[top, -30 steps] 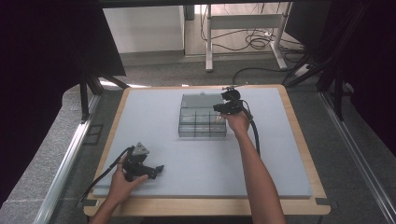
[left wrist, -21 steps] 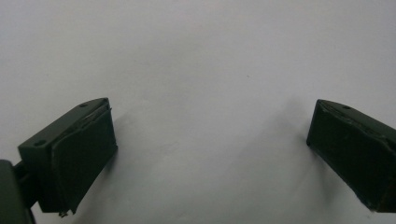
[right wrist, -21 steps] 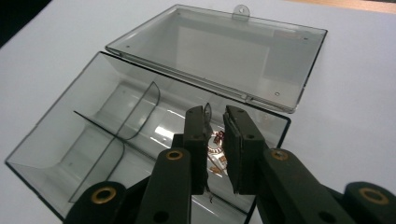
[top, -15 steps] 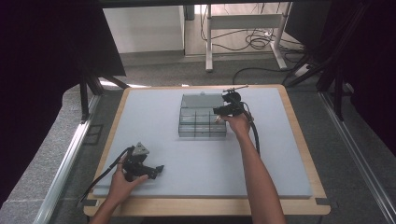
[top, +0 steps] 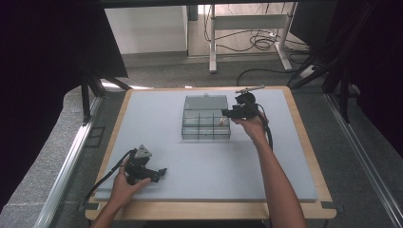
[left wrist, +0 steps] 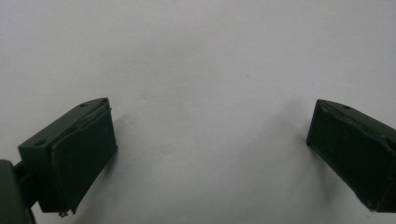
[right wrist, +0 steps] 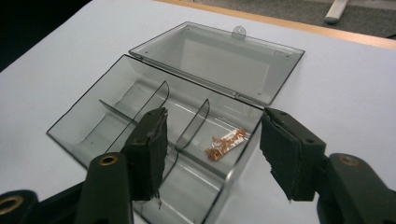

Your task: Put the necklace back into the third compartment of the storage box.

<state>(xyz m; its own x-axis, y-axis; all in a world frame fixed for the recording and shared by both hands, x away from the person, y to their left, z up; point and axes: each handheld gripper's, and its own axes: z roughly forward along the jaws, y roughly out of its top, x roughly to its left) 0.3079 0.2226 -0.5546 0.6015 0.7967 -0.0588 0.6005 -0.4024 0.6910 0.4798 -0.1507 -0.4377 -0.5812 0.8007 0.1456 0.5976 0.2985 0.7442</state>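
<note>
A clear plastic compartment box (top: 206,127) stands mid-table with its lid (top: 205,102) laid open at the back. A small packet of copper-coloured bits (right wrist: 226,143) lies in one compartment near the box's right end; in the high view the packet (top: 220,122) is a pale speck. My right gripper (top: 227,114) hovers at the box's right side, jaws pointing left. In its own view the right gripper (right wrist: 215,117) is open, with the packet below the gap. My left gripper (top: 160,173) rests near the front left. The left gripper (left wrist: 212,107) is open over bare tabletop.
The grey table mat (top: 266,161) lies on a wooden board (top: 304,142). Box dividers (right wrist: 161,93) stand upright between the compartments. Cables trail from both grippers. Beyond the table's far edge are a floor with cables and a desk frame (top: 247,19).
The right gripper has shifted slightly at the box's right end. The left gripper has stayed where it was.
</note>
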